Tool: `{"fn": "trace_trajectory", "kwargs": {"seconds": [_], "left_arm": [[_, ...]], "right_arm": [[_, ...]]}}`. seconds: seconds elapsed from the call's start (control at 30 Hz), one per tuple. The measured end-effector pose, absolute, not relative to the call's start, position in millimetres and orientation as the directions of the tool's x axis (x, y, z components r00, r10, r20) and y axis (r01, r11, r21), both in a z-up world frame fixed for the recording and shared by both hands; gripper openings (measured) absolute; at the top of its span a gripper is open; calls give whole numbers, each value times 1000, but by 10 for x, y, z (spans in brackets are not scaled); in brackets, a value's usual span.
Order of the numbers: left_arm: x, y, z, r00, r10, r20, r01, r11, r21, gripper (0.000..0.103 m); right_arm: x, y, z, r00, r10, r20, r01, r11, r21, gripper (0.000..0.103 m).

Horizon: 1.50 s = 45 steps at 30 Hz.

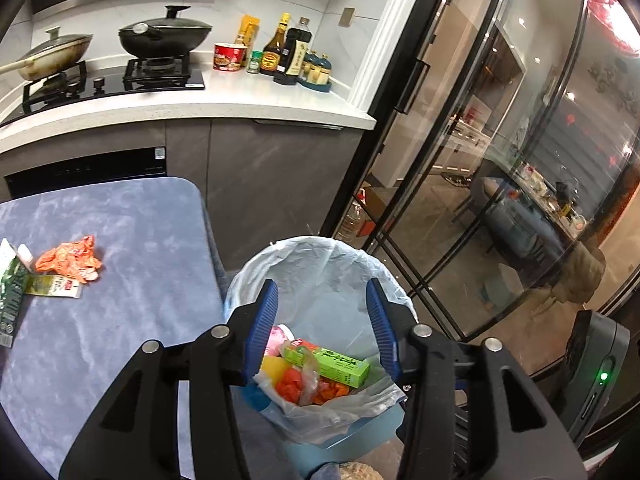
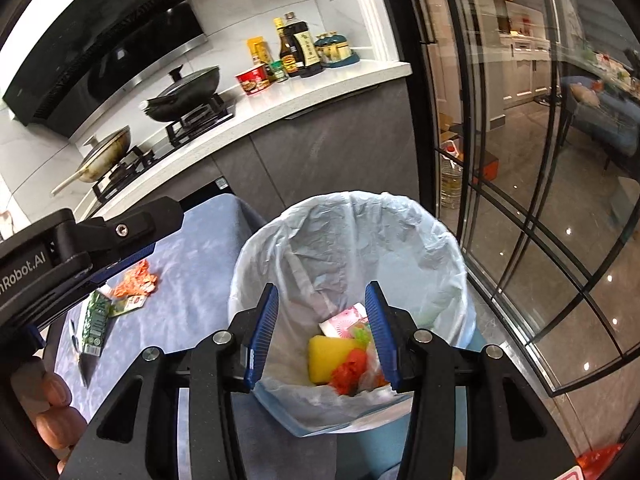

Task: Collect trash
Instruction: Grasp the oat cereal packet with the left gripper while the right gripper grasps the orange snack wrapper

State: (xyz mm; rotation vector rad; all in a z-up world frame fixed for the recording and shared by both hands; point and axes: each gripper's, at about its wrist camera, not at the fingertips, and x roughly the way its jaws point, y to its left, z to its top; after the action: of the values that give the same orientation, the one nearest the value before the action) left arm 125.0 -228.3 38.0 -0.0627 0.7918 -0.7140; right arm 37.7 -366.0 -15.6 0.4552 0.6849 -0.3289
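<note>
A bin lined with a pale blue bag (image 1: 340,264) (image 2: 400,232) stands beside a blue-covered table (image 1: 132,320) (image 2: 192,280). Inside lie a green box (image 1: 332,362), a yellow sponge (image 2: 328,356), red scraps (image 2: 348,372) and a pink-white packet (image 2: 344,320). My left gripper (image 1: 322,304) is open and empty above the bin. My right gripper (image 2: 322,304) is open and empty above the bin too. On the table lie an orange crumpled wrapper (image 1: 68,260) (image 2: 134,280) and a green carton (image 1: 12,300) (image 2: 94,322). The left gripper's body (image 2: 80,248) shows at the left of the right wrist view.
A kitchen counter (image 1: 240,100) behind carries a stove with two pans (image 1: 164,36), sauce bottles (image 1: 288,52) and a red noodle cup (image 1: 229,56). Glass sliding doors (image 1: 480,160) stand right of the bin. A dark appliance with a green light (image 1: 600,372) sits at the right.
</note>
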Motion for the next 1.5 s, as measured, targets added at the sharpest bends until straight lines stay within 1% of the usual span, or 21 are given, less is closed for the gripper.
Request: {"fn": "trace_trajectory", "kwargs": {"seconds": [0.1, 0.13, 0.17, 0.23, 0.4, 0.57, 0.67, 0.83, 0.93, 1.0, 1.2, 1.5], "left_arm": [[1259, -2113, 397, 499, -596, -629, 543, 781, -310, 44], [1268, -2040, 396, 502, -592, -631, 534, 786, -312, 50], [1276, -1962, 396, 507, -586, -632, 523, 792, -315, 60], [1271, -1781, 397, 535, -566, -628, 491, 813, -315, 66], [1315, -1331, 380, 581, -508, -636, 425, 855, -296, 67], [1285, -836, 335, 647, -407, -645, 355, 909, -218, 81], [1270, -475, 237, 680, -328, -656, 296, 941, -165, 85], [1320, 50, -23, 697, -184, -694, 176, 981, -83, 86], [1345, 338, -207, 699, -84, -710, 113, 994, -6, 86], [1375, 462, -299, 697, -46, -716, 93, 995, 26, 86], [1500, 745, -524, 679, -14, -734, 62, 997, 39, 86], [1661, 914, -702, 674, -24, -738, 70, 997, 32, 85]], "right_arm": [[420, -3520, -117, 735, -125, -666, 410, 864, 291, 44], [430, -3478, -105, 737, -121, -665, 404, 868, 289, 44], [439, -3437, -92, 739, -118, -664, 397, 872, 287, 44], [459, -3325, -69, 743, -105, -661, 378, 880, 286, 44], [514, -3029, -41, 749, -70, -659, 334, 899, 284, 44], [571, -2701, -32, 746, -33, -665, 286, 918, 275, 44], [609, -2520, -45, 741, -12, -671, 262, 926, 272, 44], [674, -2243, -92, 729, 23, -684, 227, 935, 273, 44], [713, -2092, -123, 722, 37, -691, 208, 941, 268, 44], [748, -1995, -149, 715, 50, -698, 196, 943, 268, 44], [865, -1759, -199, 699, 72, -711, 168, 950, 262, 44], [1030, -1529, -273, 679, 84, -729, 145, 959, 245, 44]]}}
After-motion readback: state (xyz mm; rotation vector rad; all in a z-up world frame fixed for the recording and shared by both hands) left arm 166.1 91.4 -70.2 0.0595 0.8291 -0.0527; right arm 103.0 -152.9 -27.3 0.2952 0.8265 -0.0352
